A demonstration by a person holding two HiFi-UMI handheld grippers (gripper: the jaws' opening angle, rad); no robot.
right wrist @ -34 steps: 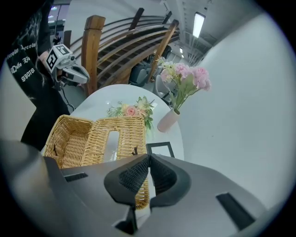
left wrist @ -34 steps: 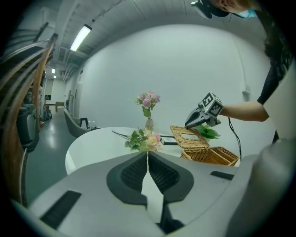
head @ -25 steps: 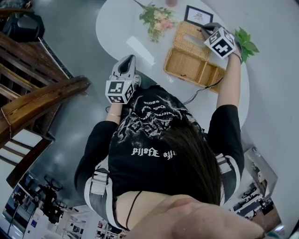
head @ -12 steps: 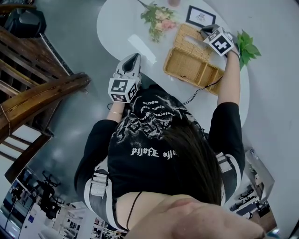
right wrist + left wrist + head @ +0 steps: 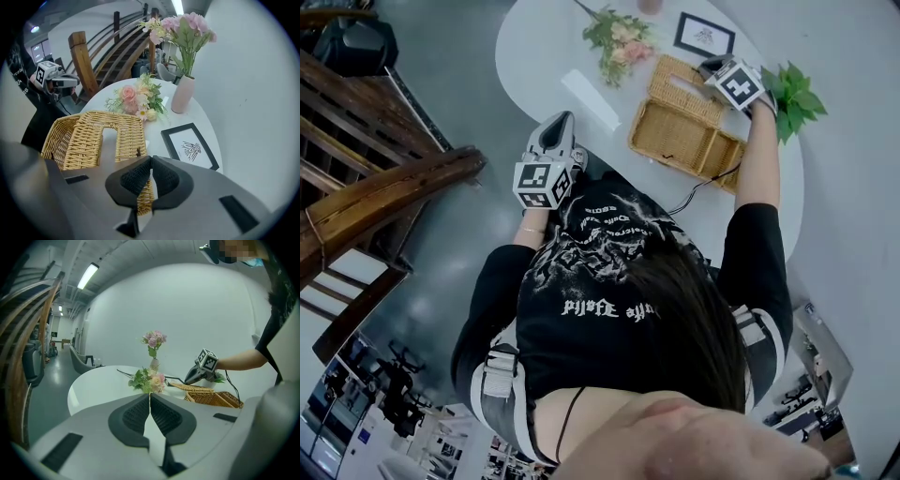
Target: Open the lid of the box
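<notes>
The wicker box [image 5: 680,131] stands on the white oval table [image 5: 544,56] with its lid [image 5: 684,82] swung back and lying almost flat behind it. In the right gripper view the lid [image 5: 93,136] shows a U-shaped slot. My right gripper [image 5: 705,66] sits at the lid's far right edge. Its jaws [image 5: 151,158] are closed on that edge, and wicker shows between them. My left gripper [image 5: 561,119] hangs in the air off the table's near left edge, shut and empty [image 5: 150,394]. It faces the box [image 5: 213,398] from a distance.
A flower bunch [image 5: 619,42] lies left of the lid. A framed picture [image 5: 705,36] lies behind it and green leaves [image 5: 792,92] to its right. A pink vase [image 5: 182,93] stands at the back. A black cable [image 5: 703,187] runs past the box. A wooden staircase [image 5: 375,197] rises at left.
My right gripper has shifted slightly back and left with the lid's edge, and the lid lies a little flatter. The left gripper has barely drifted.
</notes>
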